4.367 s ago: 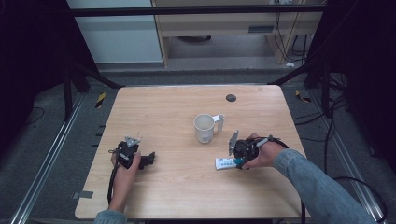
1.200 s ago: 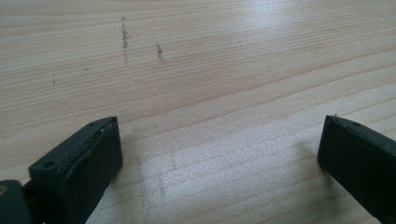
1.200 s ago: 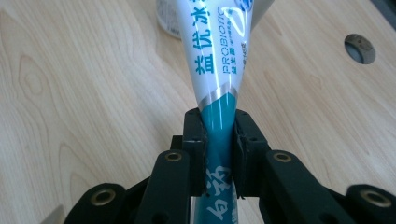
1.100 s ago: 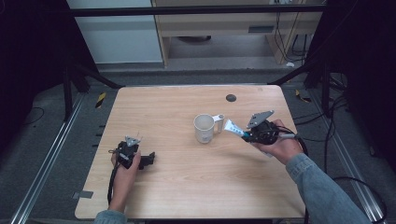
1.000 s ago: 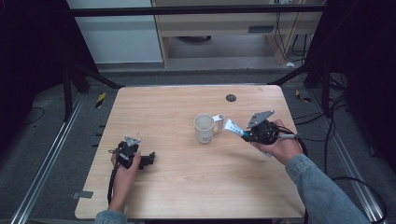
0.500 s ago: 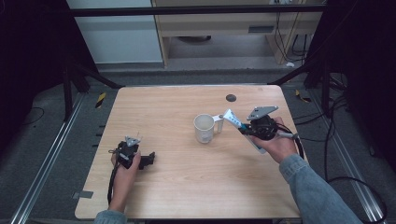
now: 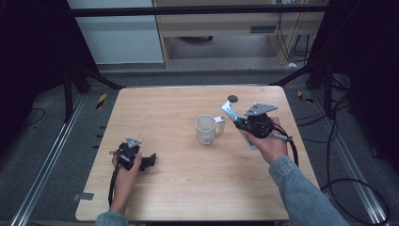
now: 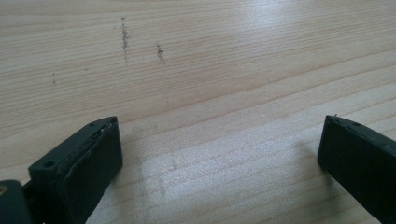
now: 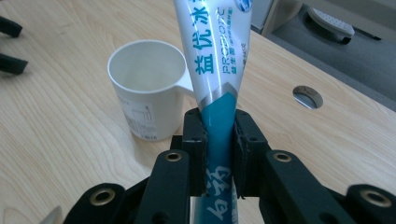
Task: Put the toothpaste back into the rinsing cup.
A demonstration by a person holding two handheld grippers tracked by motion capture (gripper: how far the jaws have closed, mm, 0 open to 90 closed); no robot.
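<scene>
Right claw (image 9: 219,140) clamped on a tube (image 9: 215,60), tube lifted off the worktop (image 7: 179,188), just beside a white mug (image 7: 206,129), left claw (image 8: 219,158) wide open, empty, resting on wood

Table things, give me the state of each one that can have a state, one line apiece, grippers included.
toothpaste tube: lifted off the table, clamped near its teal end, tilted up beside the mug.
white mug: upright on the table, looks empty, untouched.
right gripper: shut on the tube.
left gripper: open, nothing between its jaws, low over bare wood.
</scene>
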